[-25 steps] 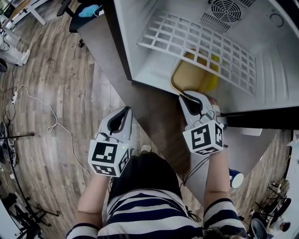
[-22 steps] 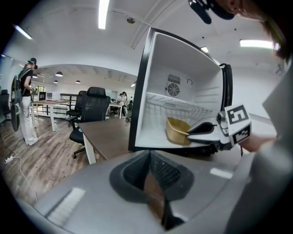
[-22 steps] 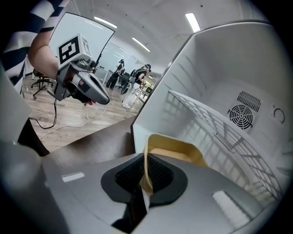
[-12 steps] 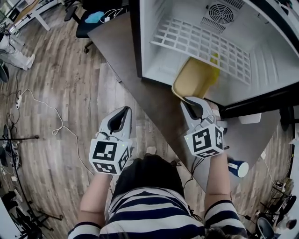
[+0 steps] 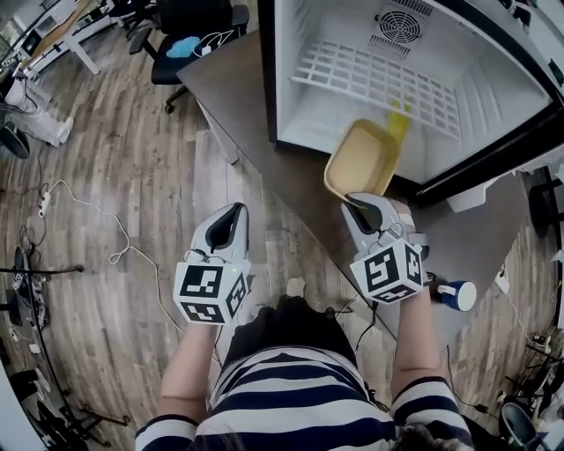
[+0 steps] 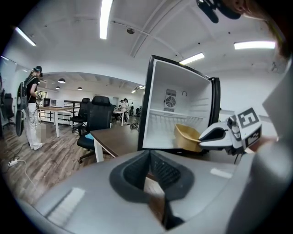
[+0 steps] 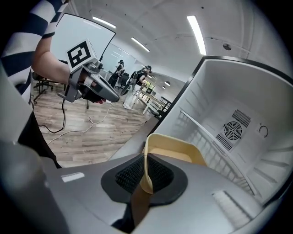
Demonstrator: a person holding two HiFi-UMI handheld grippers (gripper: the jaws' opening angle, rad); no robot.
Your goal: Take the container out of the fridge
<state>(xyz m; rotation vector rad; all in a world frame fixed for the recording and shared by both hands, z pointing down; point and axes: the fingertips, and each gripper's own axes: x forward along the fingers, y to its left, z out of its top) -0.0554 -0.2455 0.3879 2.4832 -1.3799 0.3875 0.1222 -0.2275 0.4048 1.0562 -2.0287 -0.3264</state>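
Nearest are the striped sleeves, with both arms drawn back toward the body compared with a second ago. The left gripper (image 5: 231, 216) hangs over the wood floor at 9 o'clock of the right one. Its jaws are closed together on nothing, and it has only drifted back with the other hand. The right gripper (image 5: 359, 203) stays clenched on the near rim of the yellow container (image 5: 361, 158), and the right gripper view shows the thin wall pinched between its ribbed pads. The main change is that a second ago the container sat mostly under the wire shelf (image 5: 388, 79) inside the fridge (image 5: 502, 106). Now it's pulled toward the person, with most of the tub past the front sill and over the brown table (image 5: 247, 114). Only its far end, at 12 o'clock, is still across the threshold. It hangs tilted from that single rim grip and looks empty. The extraction looks nearly done, and a bit more pull back should clear the sill. The risk is that a one-sided pinch could let the tub swing or slip. A blue-and-white cylinder (image 5: 456, 295) sits on the table at 4 o'clock of the right gripper, close to the retreating forearm, so it could get knocked. Farthest back, the shelf is bare and the fan grille (image 5: 398, 25) shows on the back wall.
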